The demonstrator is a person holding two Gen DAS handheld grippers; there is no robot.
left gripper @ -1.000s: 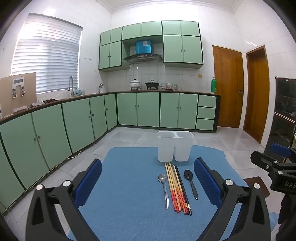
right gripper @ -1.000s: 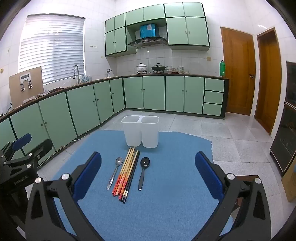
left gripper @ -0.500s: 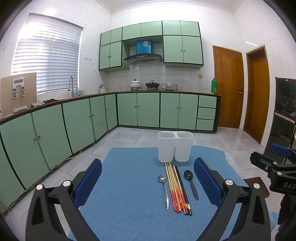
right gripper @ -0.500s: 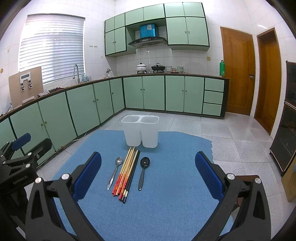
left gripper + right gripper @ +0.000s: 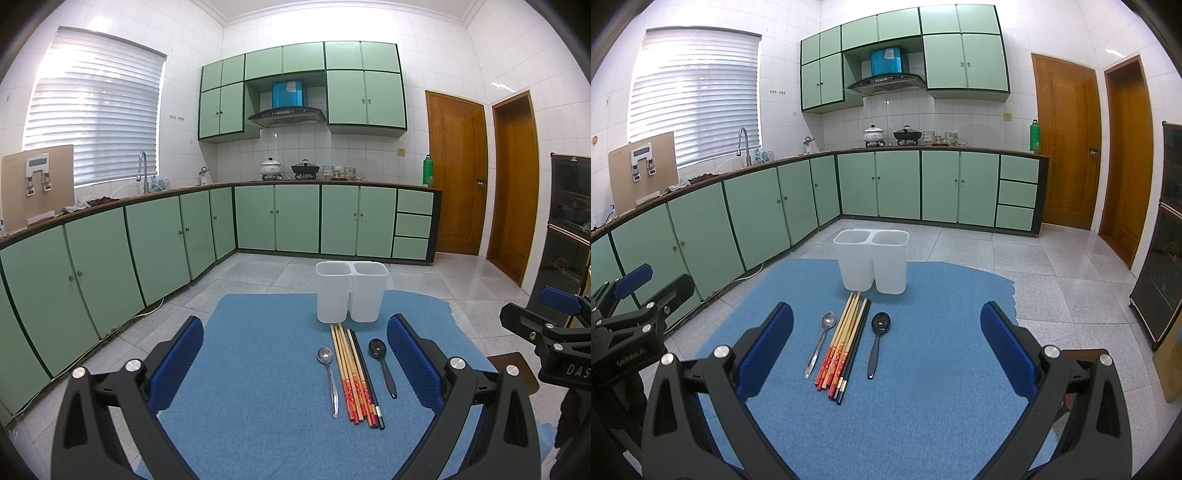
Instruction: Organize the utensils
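Utensils lie untouched: from the left wrist, the left hand-held gripper (image 5: 295, 362) hangs released, chopsticks (image 5: 354, 376) ahead toward its right finger. From the right wrist, the released right hand-held gripper (image 5: 886, 343) faces the white holder (image 5: 872, 261); next, probably descend and pinch one utensil.

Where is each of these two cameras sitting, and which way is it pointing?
Left wrist view: rides on the left gripper, looking forward over the blue mat toward the green cabinets; its own open fingers frame the bottom, and the right gripper shows at the right edge.
Right wrist view: rides on the right gripper, facing the same way; the left gripper shows at the left edge.
Shared: white two-compartment holder, chopsticks, metal spoon, black spoon.
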